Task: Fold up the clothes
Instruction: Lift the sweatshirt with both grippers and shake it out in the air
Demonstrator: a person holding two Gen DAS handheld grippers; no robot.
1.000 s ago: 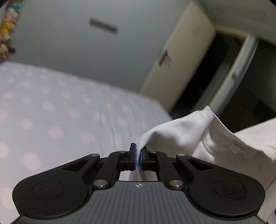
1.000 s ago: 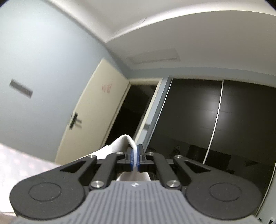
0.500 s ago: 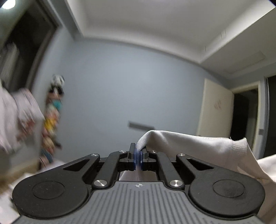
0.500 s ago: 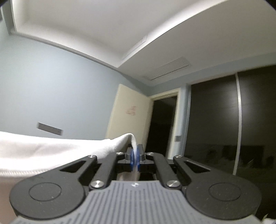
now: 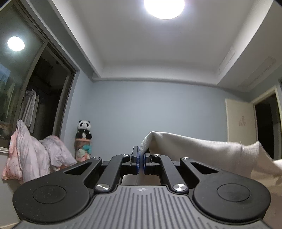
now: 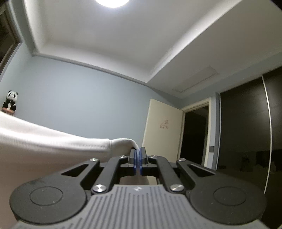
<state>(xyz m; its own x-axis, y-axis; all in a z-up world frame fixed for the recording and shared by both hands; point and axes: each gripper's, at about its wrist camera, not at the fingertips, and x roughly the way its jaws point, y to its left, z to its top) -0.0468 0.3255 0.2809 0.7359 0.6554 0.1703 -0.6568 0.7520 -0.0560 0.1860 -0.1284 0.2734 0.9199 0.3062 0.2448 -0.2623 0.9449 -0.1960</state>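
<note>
A white garment (image 5: 202, 149) is held up in the air between both grippers. My left gripper (image 5: 141, 155) is shut on one ribbed edge of it, and the cloth stretches away to the right of that view. My right gripper (image 6: 138, 155) is shut on the other end of the white garment (image 6: 44, 146), which runs off to the left there. Both cameras point up at the wall and ceiling, so the lower part of the garment and the bed are hidden.
A panda toy (image 5: 84, 129) sits on a stand by the blue wall. Pink bedding (image 5: 30, 155) is piled at the left beside a dark wardrobe opening. A cream door (image 6: 163, 130) stands open next to dark sliding panels (image 6: 246, 123). A ceiling lamp (image 5: 164, 8) shines overhead.
Both grippers have lifted and tilted upward with the garment. The bed has dropped out of view, and the cloth is now pulled out between them.
</note>
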